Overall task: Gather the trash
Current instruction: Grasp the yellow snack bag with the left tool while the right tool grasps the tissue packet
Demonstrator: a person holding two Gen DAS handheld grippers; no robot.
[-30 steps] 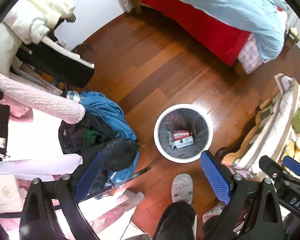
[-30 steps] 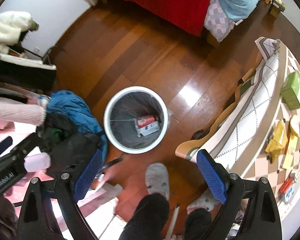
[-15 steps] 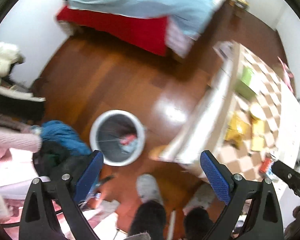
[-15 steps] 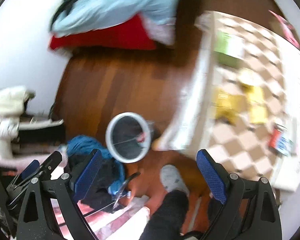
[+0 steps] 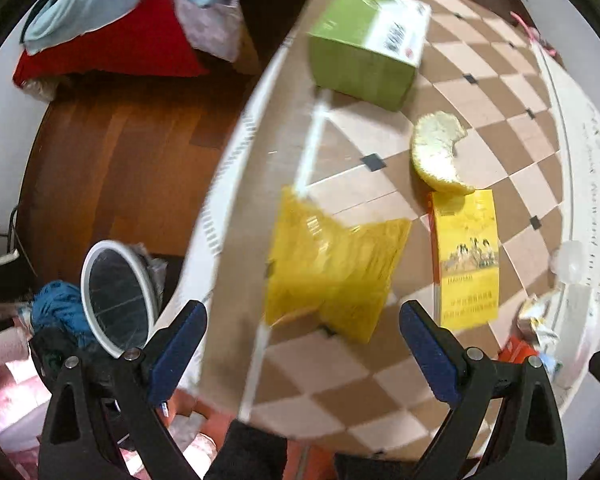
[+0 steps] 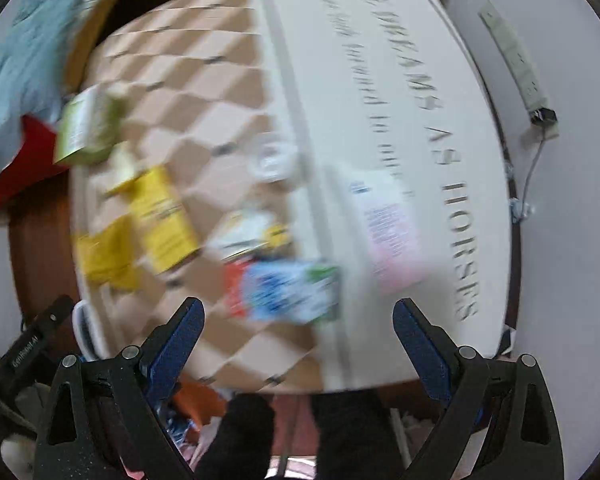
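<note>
Hovering over bench (image 5: 380, 364) | left hand-held gripper (image 5: 302, 338) gaping wide, empty | yellow wrapper (image 5: 332, 272) lying just ahead between its fingers, long axis crosswise | right hand-held gripper (image 6: 296, 334) wide, nearing blue carton (image 6: 288, 290)

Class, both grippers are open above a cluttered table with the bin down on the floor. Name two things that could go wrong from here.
1. The yellow wrapper lies near the table edge; a clumsy grasp by the left gripper might push it onto the floor beside the bin.
2. The right wrist view is badly blurred, so the right gripper could mis-aim at the blue-and-white carton.
</note>
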